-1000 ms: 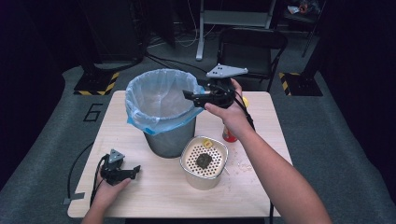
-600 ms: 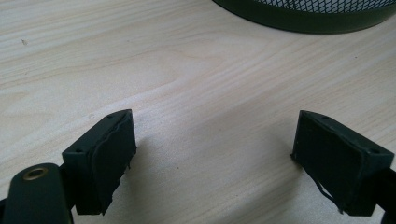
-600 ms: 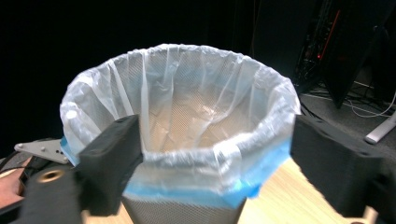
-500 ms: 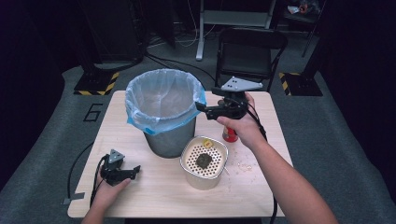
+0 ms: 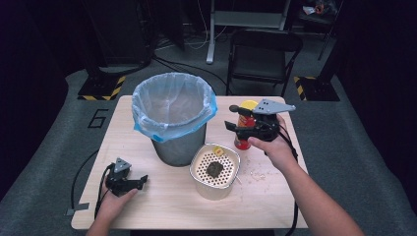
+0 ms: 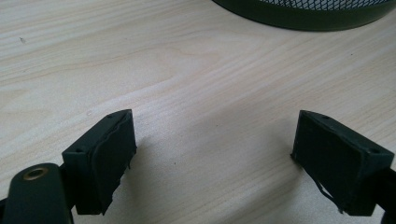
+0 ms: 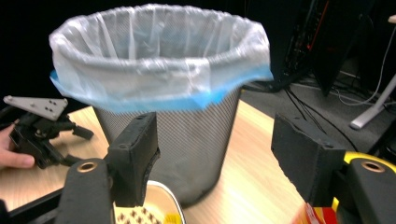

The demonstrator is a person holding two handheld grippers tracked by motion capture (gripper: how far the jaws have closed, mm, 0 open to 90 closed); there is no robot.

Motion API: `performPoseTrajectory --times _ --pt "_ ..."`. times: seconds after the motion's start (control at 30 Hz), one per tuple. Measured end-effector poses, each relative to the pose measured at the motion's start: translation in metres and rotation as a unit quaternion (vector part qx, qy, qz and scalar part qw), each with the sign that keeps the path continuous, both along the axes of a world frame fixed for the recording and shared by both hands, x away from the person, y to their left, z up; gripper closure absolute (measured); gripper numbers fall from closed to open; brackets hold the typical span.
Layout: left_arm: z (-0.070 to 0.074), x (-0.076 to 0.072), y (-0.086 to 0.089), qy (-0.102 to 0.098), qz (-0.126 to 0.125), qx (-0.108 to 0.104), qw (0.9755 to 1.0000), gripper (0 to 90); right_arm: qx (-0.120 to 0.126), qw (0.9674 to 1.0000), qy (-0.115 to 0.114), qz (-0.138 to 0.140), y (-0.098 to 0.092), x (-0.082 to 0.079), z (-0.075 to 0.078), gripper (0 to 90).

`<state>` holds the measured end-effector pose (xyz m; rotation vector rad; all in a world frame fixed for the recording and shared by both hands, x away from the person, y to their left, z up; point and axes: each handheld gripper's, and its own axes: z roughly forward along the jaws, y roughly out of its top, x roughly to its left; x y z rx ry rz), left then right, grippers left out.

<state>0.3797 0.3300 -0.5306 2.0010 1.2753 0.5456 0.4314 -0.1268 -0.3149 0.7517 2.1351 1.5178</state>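
While the pale wooden tabletop [image 5: 162, 206] carries everything, its biggest load is the mesh waste bin [image 5: 179, 147], lined with a clear bag edged in blue [image 5: 173, 105], standing at the far left of centre. Just right of the bin and nearer sits a cream perforated container [image 5: 215, 172] with a dark lump [image 5: 214, 169] and a small yellow piece [image 5: 218, 151] lying in it. A red bottle with a yellow cap [image 5: 242, 129] stands to the right, just beyond the container.

Above that bottle hangs the right hand-held gripper [image 5: 231, 124], pointing left toward the bin; its jaws have just been closing, yet a gap remains and nothing sits between them. At the near left, the left hand-held gripper [image 5: 142, 180] rests low on the tabletop, jaws wide and empty, aimed right toward the bin's base. Crumbs [image 5: 258, 174] lie scattered right of the container.
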Motion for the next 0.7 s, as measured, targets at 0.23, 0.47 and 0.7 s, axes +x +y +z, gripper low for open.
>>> performPoseTrajectory --times 0.23,0.47,0.7 --pt "0.0 0.0 0.0 -0.004 -0.002 0.004 1.0 13.0 -0.012 0.9995 0.016 -0.025 -0.023 0.002 -0.02 31.4" --pt "0.0 0.0 0.0 -0.005 -0.002 0.004 1.0 12.9 -0.013 0.9986 0.032 -0.039 -0.036 0.001 -0.04 30.4" --pt "0.0 0.0 0.0 -0.004 -0.002 0.004 1.0 13.0 -0.01 0.9973 0.044 -0.058 -0.047 0.008 -0.059 29.5"
